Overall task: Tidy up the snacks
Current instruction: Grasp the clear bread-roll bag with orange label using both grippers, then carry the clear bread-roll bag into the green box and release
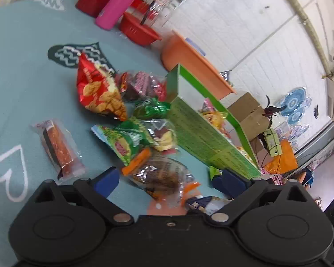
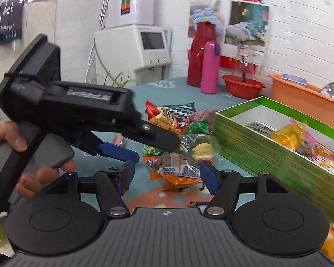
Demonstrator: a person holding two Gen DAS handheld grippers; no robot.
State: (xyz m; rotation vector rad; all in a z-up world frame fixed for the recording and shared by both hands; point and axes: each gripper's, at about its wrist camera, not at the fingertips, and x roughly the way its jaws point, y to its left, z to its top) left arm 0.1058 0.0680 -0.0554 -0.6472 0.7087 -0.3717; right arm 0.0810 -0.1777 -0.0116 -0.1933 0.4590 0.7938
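A heap of wrapped snacks lies on the teal tablecloth [image 1: 22,71]: a red biscuit bag [image 1: 98,91] [image 2: 164,118], green packets [image 1: 127,140] [image 2: 198,125] and a long orange bar [image 1: 60,151] off to the left. Right of the heap stands a green box [image 1: 200,133] [image 2: 256,146] holding several yellow and red packets. My left gripper [image 1: 167,181] is open, and a clear packet with orange ends [image 1: 162,175] lies between its blue pads, untouched. My right gripper [image 2: 168,175] is open over the same packet [image 2: 178,175]. A hand [image 2: 11,138] holds the left gripper [image 2: 149,149] at the left.
At the table's far side stand a pink bottle [image 1: 120,2] [image 2: 209,66], a red bottle [image 2: 196,60], a red basin [image 1: 138,30] [image 2: 242,85] and an orange bin [image 1: 196,66] [image 2: 305,98]. A cardboard box [image 1: 249,113] sits beyond the green box. A white appliance [image 2: 133,44] stands by the wall.
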